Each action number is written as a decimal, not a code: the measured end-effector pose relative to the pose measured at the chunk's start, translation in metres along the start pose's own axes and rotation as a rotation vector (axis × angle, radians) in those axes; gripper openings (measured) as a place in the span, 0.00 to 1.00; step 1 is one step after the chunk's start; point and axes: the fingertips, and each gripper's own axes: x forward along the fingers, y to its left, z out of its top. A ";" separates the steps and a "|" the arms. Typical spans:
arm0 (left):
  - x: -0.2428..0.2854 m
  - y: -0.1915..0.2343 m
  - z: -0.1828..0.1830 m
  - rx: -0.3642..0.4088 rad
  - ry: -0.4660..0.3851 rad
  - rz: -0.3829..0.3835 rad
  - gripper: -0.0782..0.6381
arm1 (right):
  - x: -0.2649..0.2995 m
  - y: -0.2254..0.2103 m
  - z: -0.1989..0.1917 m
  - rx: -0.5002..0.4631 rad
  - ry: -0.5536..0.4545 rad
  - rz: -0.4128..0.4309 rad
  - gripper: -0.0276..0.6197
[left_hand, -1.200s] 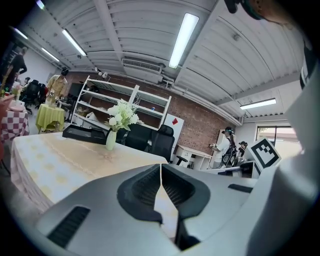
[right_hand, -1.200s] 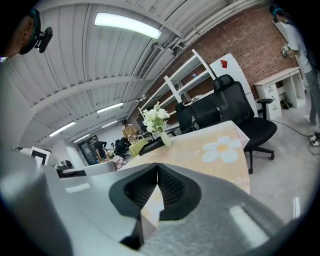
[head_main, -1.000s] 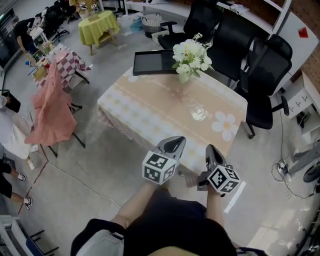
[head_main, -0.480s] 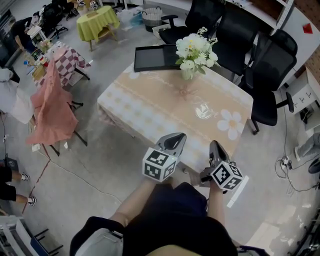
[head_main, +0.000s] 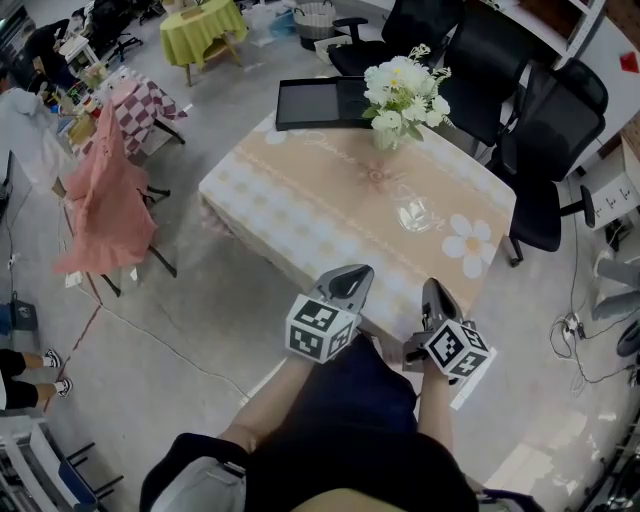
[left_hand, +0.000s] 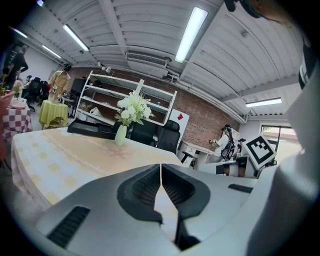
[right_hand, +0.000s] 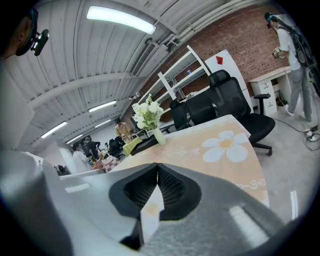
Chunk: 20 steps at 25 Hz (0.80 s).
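Note:
Both grippers hover side by side in front of the near edge of a table (head_main: 300, 200) with a beige flowered cloth. The left gripper (head_main: 352, 275) is shut, its jaws meeting with nothing between them (left_hand: 160, 167). Just to its right, the right gripper (head_main: 430, 290) is also shut and empty (right_hand: 157, 167). On the table stand a pale vase of white flowers (head_main: 400, 95), also seen ahead in the left gripper view (left_hand: 120, 134) and the right gripper view (right_hand: 157, 135), and a clear glass (head_main: 415, 213). A black tray (head_main: 320, 102) lies at the far edge.
Black office chairs (head_main: 540, 150) stand behind and right of the table. A chair draped in pink cloth (head_main: 105, 190) stands at the left, with a checked table (head_main: 140, 100) and a green-covered table (head_main: 205, 20) beyond. White shelving (left_hand: 100, 100) lines the brick wall. A person (left_hand: 225, 145) stands far right.
The table has come nearer and lower in the head view, and the vase looms larger in both gripper views. Both grippers stay shut and empty.

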 end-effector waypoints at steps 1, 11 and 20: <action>0.002 0.001 0.002 -0.003 -0.002 0.002 0.13 | 0.002 0.000 0.002 -0.003 0.005 0.001 0.05; 0.033 0.013 0.010 -0.048 0.016 0.015 0.13 | 0.027 -0.014 0.021 -0.032 0.047 -0.009 0.05; 0.060 0.018 0.018 -0.071 0.030 0.028 0.13 | 0.048 -0.036 0.036 -0.051 0.094 -0.038 0.05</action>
